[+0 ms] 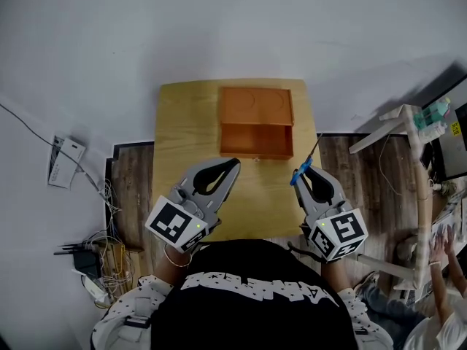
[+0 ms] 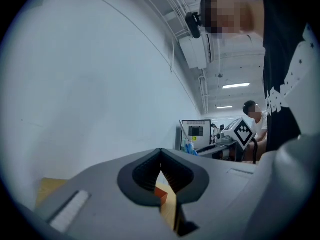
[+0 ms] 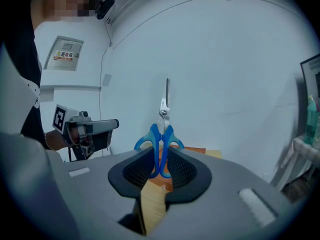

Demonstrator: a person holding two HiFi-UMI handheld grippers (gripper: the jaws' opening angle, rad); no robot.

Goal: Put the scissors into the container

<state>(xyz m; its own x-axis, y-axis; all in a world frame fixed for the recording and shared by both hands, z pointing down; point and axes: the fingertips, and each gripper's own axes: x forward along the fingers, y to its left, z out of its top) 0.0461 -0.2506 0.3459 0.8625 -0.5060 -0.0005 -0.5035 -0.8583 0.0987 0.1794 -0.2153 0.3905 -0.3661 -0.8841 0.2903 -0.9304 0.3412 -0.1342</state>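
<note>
Bearing orange container (image 1: pixel 257 141): wooden table (image 1: pixel 186 137) near white wall (image 3: pixel 235 59).

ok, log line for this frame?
right gripper: shut on scissors handles | left gripper: shut, empty | container: on table, no scissors in

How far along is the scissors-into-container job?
Done: the scissors are off the table, clamped by their blue handles in the right tool, blades pointing away from the person.
In hand: that tool holds them over the table's near part, short of the orange container.
Left: carry them to the container and release.
The left tool is shut and empty.
</note>
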